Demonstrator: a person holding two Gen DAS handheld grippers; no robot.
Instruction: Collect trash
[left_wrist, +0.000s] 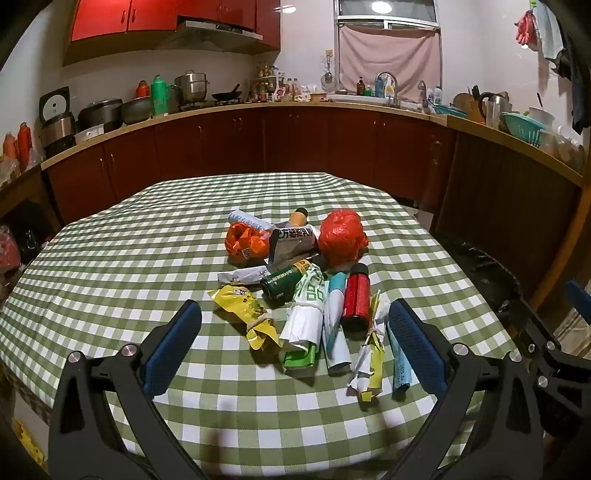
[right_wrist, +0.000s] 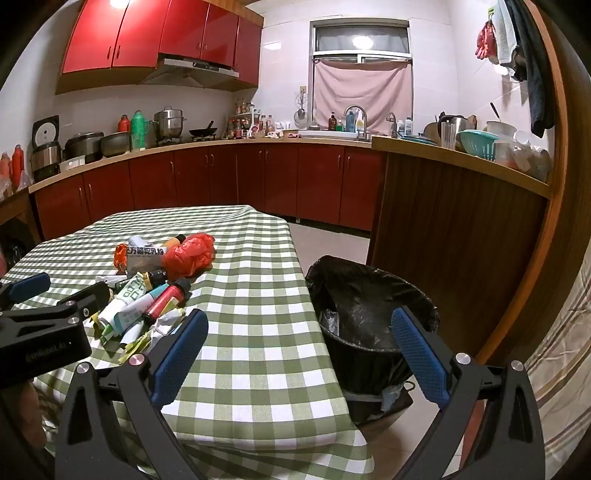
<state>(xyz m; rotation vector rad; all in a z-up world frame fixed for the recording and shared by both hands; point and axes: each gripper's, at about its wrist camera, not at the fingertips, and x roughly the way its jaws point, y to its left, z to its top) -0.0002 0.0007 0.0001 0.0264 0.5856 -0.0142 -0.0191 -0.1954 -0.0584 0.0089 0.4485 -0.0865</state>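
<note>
Both tongs spread, empty: left gripper (left_wrist: 295, 343), right gripper (right_wrist: 295, 354). Pinch yellow wrapper (left_wrist: 246, 309) mid-body, carry to bin (right_wrist: 373, 310).

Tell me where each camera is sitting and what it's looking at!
Left wrist: rides the left gripper, looking down its open blue fingers at the trash pile on the checkered table; the right gripper's tip pokes in at the right edge.
Right wrist: rides the right gripper, open, facing the table's corner and the black-lined bin beside it; the left gripper shows at the left.
Shared: the pile, the table, the kitchen counter.
</note>
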